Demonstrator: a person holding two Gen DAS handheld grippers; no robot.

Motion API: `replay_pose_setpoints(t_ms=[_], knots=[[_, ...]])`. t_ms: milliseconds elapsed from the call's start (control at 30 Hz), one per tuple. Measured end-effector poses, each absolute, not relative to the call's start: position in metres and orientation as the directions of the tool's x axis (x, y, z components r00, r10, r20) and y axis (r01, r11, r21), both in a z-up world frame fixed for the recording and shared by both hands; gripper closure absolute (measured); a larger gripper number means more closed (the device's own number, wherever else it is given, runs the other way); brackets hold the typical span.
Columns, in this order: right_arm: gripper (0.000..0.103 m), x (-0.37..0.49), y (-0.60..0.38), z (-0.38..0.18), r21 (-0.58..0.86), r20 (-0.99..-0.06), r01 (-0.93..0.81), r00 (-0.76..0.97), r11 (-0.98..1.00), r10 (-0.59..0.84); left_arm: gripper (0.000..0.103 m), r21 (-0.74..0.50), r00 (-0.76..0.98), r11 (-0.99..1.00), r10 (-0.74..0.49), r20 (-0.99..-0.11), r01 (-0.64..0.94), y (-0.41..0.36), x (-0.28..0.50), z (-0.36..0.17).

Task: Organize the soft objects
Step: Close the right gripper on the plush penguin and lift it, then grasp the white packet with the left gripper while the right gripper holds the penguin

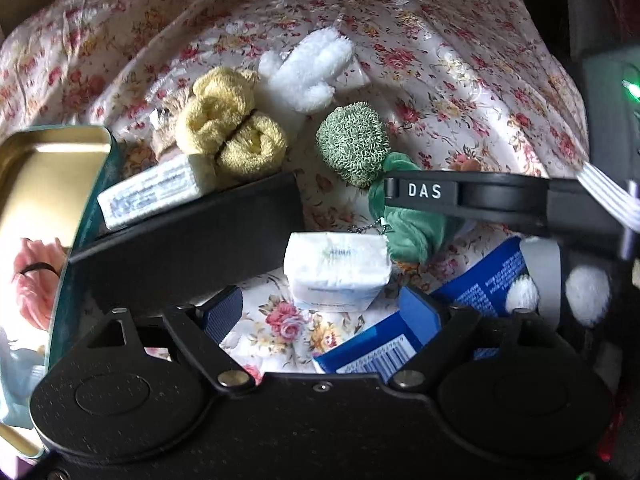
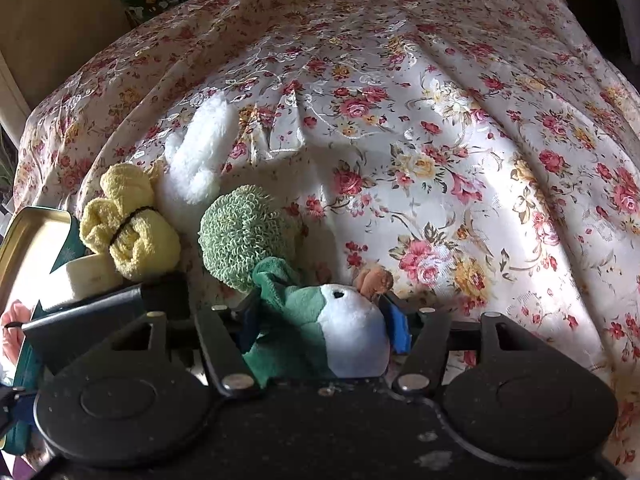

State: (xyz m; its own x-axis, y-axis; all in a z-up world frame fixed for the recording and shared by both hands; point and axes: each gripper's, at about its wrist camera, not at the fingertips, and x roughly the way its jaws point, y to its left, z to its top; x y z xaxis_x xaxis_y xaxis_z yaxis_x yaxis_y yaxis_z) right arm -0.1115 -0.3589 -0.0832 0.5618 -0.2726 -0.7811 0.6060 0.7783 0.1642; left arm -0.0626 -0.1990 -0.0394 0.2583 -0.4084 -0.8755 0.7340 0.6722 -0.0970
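Note:
My right gripper [image 2: 322, 328] is shut on a green and white plush toy [image 2: 340, 336], just above the floral cloth. In the left wrist view one of its black fingers [image 1: 460, 194] crosses the right side, with the green plush [image 1: 408, 232] under it. My left gripper [image 1: 322, 314] is open over the cloth. A white tissue packet [image 1: 338, 276] lies just ahead of its fingertips, and a blue packet [image 1: 384, 346] lies under its right finger. A yellow towel roll [image 1: 232, 136], a white fluffy cloth [image 1: 308, 72] and a green loofah [image 1: 352, 148] lie further ahead.
An open gold-lined tin [image 1: 52, 168] stands at the left, with something pink [image 1: 36, 280] in it. Beside it are a black flat case [image 1: 188, 232] and a white packet [image 1: 152, 196]. The floral cloth [image 2: 460, 140] stretches far and to the right.

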Motion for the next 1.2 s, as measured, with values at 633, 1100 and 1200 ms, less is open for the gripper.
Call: replay_pose_setpoints(t_ms=[633,1100,1200], knots=[[0.017,-0.105,-0.356,-0.086,0.12,-0.819,0.584,0.515,0.803,-0.252,0.051,-0.23,0.219,0.79,-0.414,-0.884,0.568,-0.156,-0.03,-0.044],[0.0,-0.067,-0.352,-0.101,-0.039,-0.903,0.543,0.34,0.839,-0.262,0.034,-0.172,0.355,0.827,-0.405,-0.843,0.535,-0.146,-0.035,-0.035],[0.0,-0.054,-0.346,-0.107,-0.114,-0.914,0.492,0.288,0.863,-0.285,0.027,-0.166,0.37,0.819,-0.417,-0.83,0.55,-0.145,-0.037,-0.03]])
